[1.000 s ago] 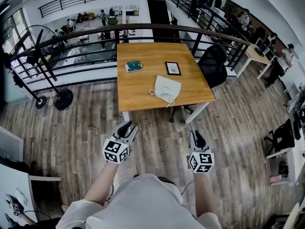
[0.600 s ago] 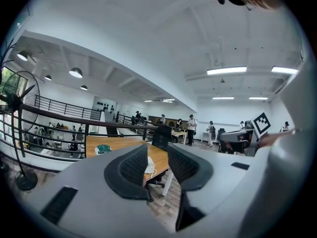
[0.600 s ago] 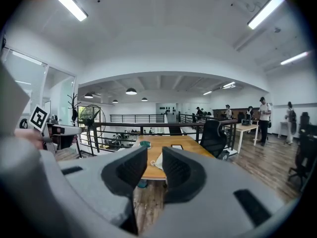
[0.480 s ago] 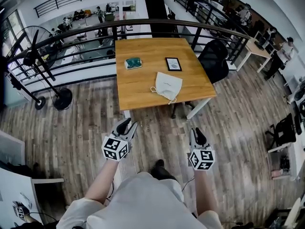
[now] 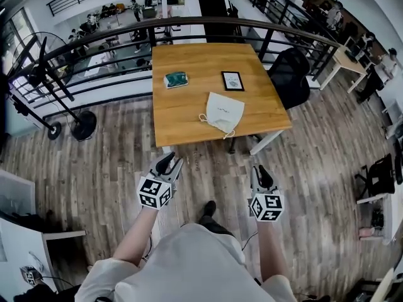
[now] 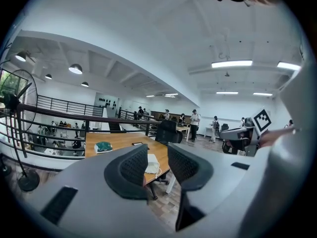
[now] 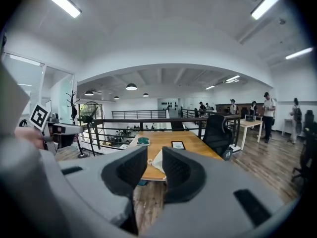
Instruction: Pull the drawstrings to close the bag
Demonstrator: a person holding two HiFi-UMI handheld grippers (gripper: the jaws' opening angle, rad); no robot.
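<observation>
Wooden table (image 5: 189,58) on plank floor (image 5: 94,168); on it: white drawstring bag (image 5: 223,112), green packet (image 5: 176,79), small black frame (image 5: 232,80).

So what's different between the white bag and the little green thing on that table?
The white bag is the larger; the green thing is small. The bag lies near the table's near edge, the green thing farther back and left. The bag trails cord loops; the green thing shows none. Both lie flat on the wood.
</observation>
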